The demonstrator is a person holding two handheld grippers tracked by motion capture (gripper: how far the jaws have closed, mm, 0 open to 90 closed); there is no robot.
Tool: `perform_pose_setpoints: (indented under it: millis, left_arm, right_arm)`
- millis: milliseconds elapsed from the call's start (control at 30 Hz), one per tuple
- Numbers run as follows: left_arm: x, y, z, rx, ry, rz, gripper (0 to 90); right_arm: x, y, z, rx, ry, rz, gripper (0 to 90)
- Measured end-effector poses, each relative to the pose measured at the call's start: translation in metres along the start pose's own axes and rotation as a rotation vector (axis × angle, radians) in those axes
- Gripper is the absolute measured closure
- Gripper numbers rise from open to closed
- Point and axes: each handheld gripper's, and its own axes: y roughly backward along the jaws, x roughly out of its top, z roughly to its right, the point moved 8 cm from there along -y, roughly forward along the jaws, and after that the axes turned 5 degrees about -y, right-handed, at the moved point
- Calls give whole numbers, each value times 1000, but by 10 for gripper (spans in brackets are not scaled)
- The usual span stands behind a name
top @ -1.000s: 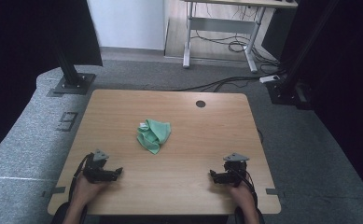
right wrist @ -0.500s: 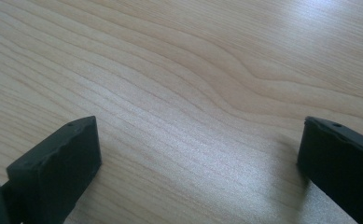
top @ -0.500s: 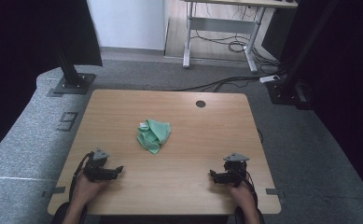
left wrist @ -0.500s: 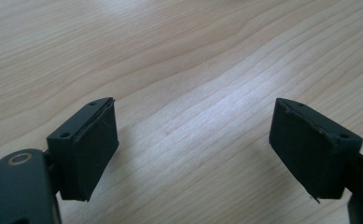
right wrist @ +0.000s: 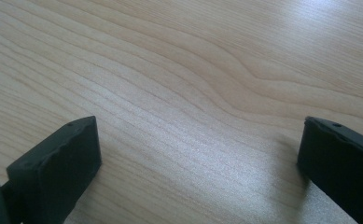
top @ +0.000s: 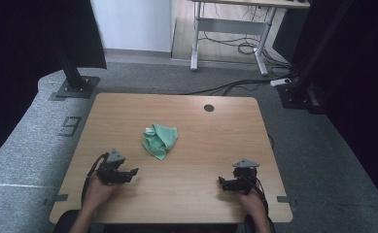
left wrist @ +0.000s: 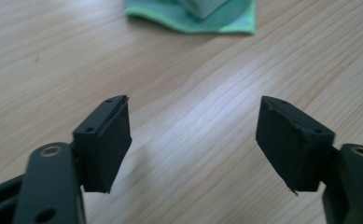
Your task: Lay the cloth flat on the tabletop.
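High view: two grippers low on the bench, green cloth mid-bench.
Left gripper [top: 134, 171] pointed toward the cloth [top: 161, 140], well apart from it; right gripper [top: 221, 181] sat near the bench [top: 225, 131] front edge. Left gripper view: jaws had just been closing, yet stood apart with bare wood between them, cloth [left wrist: 193, 14] beyond. Right gripper view: jaws stood wide over bare wood.

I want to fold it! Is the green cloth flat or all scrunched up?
Scrunched up. The green cloth lies in a crumpled, uneven heap in the middle of the table, with folds overlapping.
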Motion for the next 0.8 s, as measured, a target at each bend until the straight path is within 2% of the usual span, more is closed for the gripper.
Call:
perform_pose_setpoints:
  millis: [33,233,367,500,800]
  left_arm:
    - [7,-4,4,-9,-12,6,300]
    - [25,-14,15,-44,-46,26,389]
    - [35,-20,21,-66,-66,26,482]
    - [43,-28,26,-90,-83,23,532]
    - [59,-46,38,-106,-125,18,620]
  right_arm:
    - [0,0,0,0,0,0,0]
    - [0,0,0,0,0,0,0]
    - [0,0,0,0,0,0,0]
    - [0,0,0,0,0,0,0]
    - [0,0,0,0,0,0,0]
